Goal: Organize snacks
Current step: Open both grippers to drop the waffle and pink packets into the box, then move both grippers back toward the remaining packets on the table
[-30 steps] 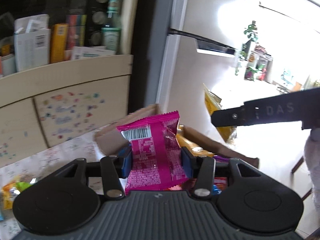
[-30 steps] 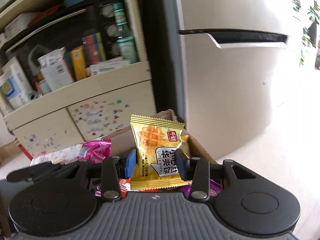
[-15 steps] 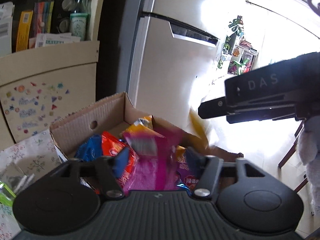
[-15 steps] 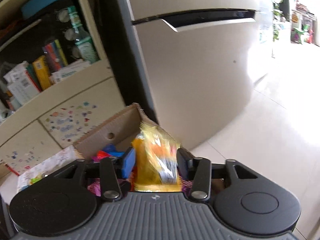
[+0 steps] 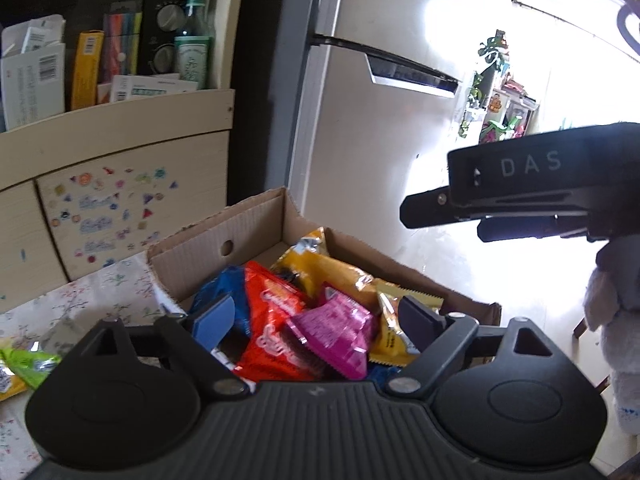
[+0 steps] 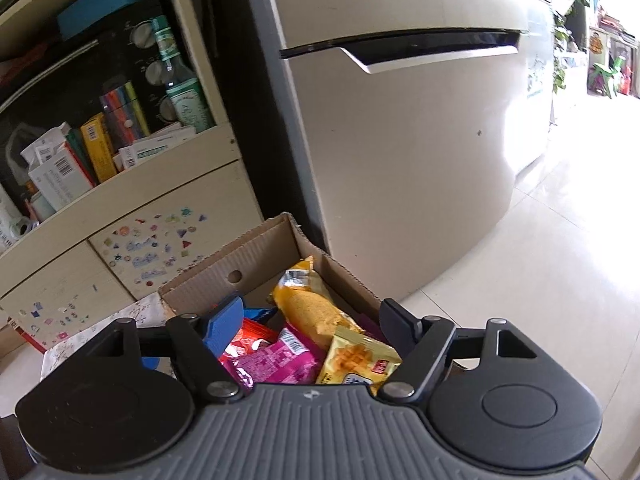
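A cardboard box holds several snack packets. My left gripper hovers over it, jaws opening, nothing pressed between the pads; the pink packet lies loose in the box below, beside a red packet and a yellow one. My right gripper also hangs above the box with jaws opening; the yellow waffle packet lies free on the pile next to the pink packet. In the left wrist view the right gripper's black body shows at the right.
The box stands on a flowered tablecloth, with green and yellow packets at its left edge. Behind are a stickered cabinet with a shelf of boxes and a bottle, a fridge and bright floor.
Both grippers let go: the pink packet dropped from the left jaws and the yellow waffle packet from the right jaws into the box. Both sets of jaws spread wide.
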